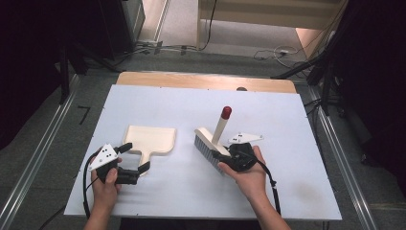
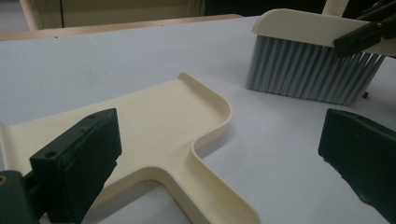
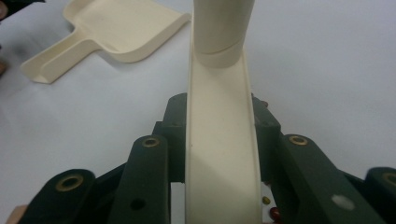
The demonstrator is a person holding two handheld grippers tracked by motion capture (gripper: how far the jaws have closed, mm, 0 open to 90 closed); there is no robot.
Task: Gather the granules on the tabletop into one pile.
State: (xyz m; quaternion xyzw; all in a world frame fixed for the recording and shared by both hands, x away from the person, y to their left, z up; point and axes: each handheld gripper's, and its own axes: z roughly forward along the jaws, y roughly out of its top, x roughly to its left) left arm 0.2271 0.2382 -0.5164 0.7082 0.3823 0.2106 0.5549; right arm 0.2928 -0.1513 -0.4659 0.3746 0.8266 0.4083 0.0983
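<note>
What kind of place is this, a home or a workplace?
Probably a lab or recording studio, not a home: a white table framed by metal rails, loose cables on the floor, dark stands around it.

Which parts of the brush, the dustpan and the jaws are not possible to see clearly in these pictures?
- Brush bristles: right gripper view, hidden under the brush's own back.
- Dustpan handle end: left gripper view, cut off by the bottom edge.
- Small beads under the right gripper: too small to identify.
- Left gripper gap: high view, too small.
</note>
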